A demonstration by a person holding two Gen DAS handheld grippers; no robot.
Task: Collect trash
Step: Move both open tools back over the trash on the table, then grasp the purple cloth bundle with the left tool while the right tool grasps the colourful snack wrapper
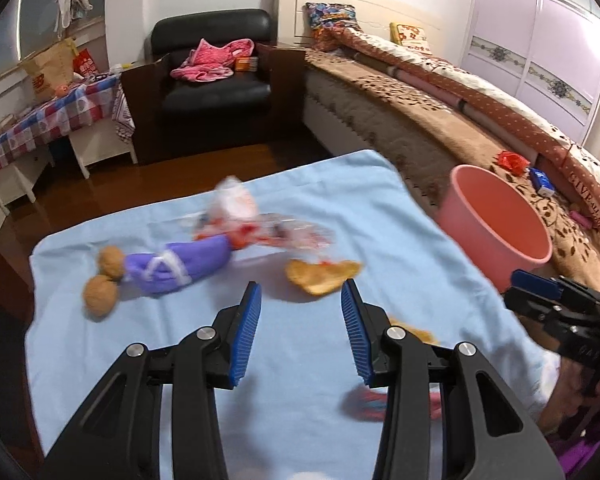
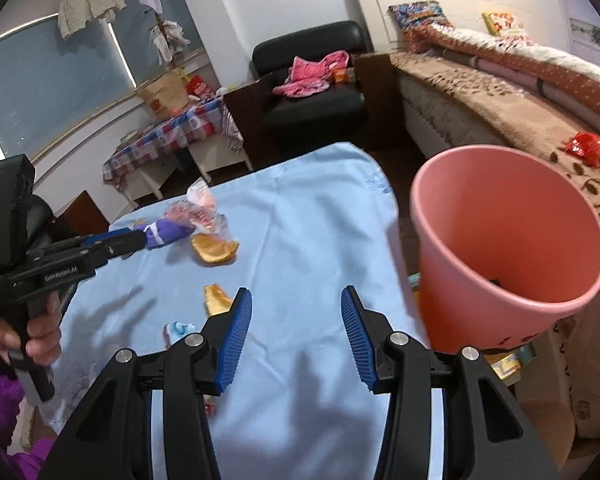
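Pink bin (image 2: 508, 240) beside blue cloth (image 2: 300, 220), nearly bare inside; both tools (image 1: 301, 292) (image 2: 296, 298) agape, unladen.

The left gripper (image 2: 138, 239) reads "GenRobot.AI"; the bed quilt (image 1: 592, 196) reads "GIVE".

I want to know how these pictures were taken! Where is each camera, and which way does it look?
Left wrist view: sits on the left gripper, looking down over the blue cloth at the peel and purple sock; the right gripper shows at the right edge.
Right wrist view: sits on the right gripper, facing the cloth and pink bin; the left gripper, the hand holding it and a purple sleeve show.
Both share: cloth, bin, peel, sock, armchair, bed.
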